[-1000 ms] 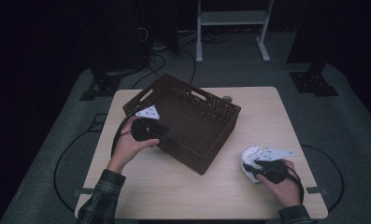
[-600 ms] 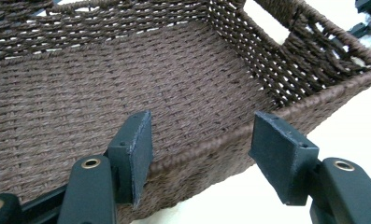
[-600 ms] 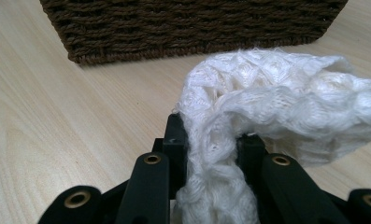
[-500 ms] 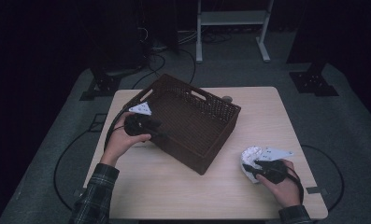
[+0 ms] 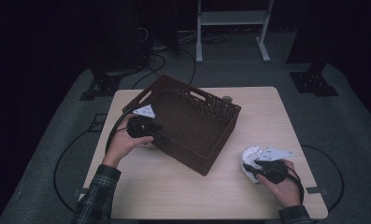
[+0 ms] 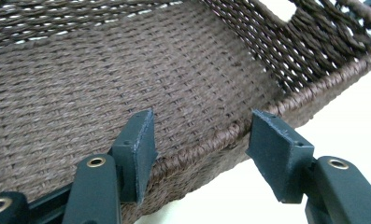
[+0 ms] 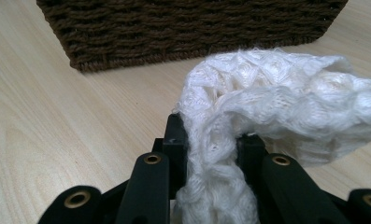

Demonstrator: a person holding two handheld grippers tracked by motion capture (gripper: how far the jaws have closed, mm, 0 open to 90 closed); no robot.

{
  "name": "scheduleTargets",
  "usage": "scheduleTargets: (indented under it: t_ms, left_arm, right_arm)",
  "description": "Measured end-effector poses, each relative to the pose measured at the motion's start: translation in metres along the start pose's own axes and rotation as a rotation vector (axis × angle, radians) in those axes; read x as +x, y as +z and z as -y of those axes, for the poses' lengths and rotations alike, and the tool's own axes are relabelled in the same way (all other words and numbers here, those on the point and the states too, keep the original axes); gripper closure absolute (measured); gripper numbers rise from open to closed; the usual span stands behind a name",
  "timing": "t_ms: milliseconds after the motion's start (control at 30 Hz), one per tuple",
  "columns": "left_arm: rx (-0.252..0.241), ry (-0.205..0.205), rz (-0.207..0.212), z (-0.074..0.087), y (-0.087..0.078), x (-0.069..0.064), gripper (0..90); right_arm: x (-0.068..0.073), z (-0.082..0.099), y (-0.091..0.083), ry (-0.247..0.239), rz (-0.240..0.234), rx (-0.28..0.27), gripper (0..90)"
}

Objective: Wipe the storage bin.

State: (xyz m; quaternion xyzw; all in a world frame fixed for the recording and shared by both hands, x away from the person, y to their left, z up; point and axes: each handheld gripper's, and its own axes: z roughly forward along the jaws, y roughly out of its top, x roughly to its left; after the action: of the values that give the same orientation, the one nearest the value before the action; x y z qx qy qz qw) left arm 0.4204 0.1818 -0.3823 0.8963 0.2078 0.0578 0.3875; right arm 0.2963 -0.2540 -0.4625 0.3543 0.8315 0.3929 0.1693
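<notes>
We find the left gripper (image 5: 157, 133) astride the rim of the brown woven basket (image 5: 206, 122) at the basket's left wall; its jaws, which have just been closing, stand apart without pressing the weave (one pad inside, one outside). The right gripper (image 5: 249, 167) clamps a white knitted cloth (image 7: 267, 112) near the table's (image 5: 174, 186) front right corner, just beside the basket.

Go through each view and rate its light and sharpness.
High view: dim, surroundings near black, table and basket soft. Left gripper view: bright, weave slightly blurred toward the right rim. Right gripper view: evenly lit, white knit cloth sharp, its nearest part softer.
</notes>
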Motion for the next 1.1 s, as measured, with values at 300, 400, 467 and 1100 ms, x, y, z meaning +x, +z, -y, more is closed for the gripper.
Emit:
scheduleTargets:
  t_ms: [300,400,467,1100]
  left_arm:
    - [-0.018,0.027,0.045,0.001,0.003,-0.020,54.8]
    - [-0.017,0.041,0.046,0.000,0.005,-0.026,57.3]
    - [-0.016,0.040,0.050,0.000,0.006,-0.030,59.9]
    - [0.008,0.024,0.055,-0.027,0.033,-0.052,73.3]
  right_arm:
    - [-0.001,0.000,-0.001,0.001,0.003,-0.001,71.4]
    - [-0.001,0.000,-0.001,0.002,0.004,-0.003,71.4]
    - [-0.001,0.000,-0.001,0.004,0.005,-0.003,71.4]
    - [-0.005,0.001,-0.004,0.011,0.016,-0.010,71.4]
